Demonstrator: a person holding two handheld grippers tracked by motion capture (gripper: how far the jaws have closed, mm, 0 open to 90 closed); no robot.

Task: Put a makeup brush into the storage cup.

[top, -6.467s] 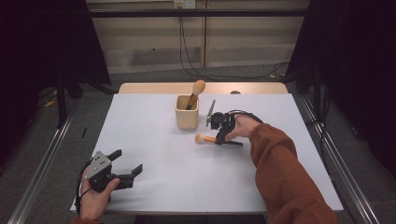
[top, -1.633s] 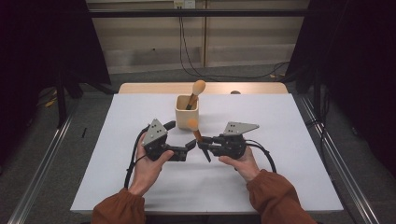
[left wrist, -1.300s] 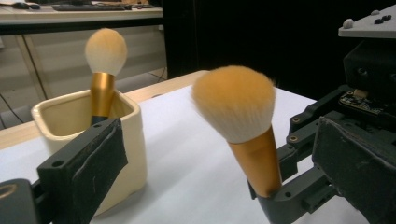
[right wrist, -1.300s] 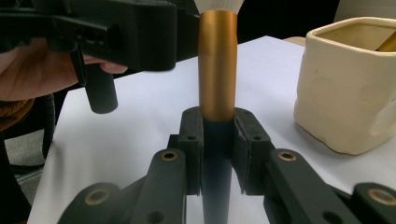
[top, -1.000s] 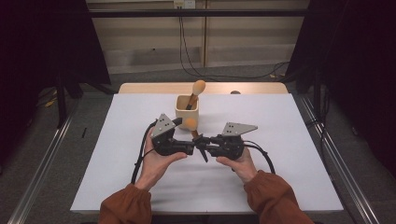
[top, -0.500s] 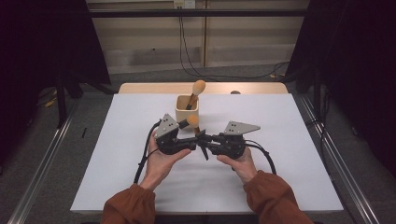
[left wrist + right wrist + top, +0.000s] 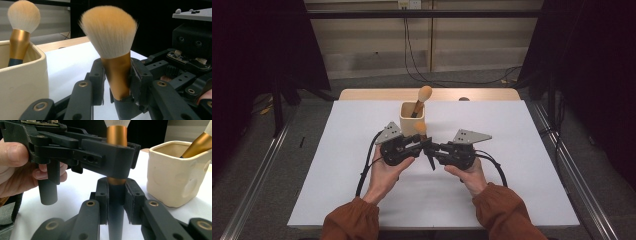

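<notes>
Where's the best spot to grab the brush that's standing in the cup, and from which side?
Probably the gold ferrule just under the bristles, coming from above. The brush leans in the cup with its head up, and the cup walls hide the dark handle, so the ferrule is the firm part that stands clear. Tilt the gripper to match the lean, and avoid the soft bristles.

We see the matte white rectangular tabletop (image 7: pixel 512 190) evenly lit from above, with faint shadows and dark surroundings. In our left gripper view, the soft orange-tipped bristle brush head (image 7: pixel 108 30) is sharp; the near black linkage blurs.
</notes>
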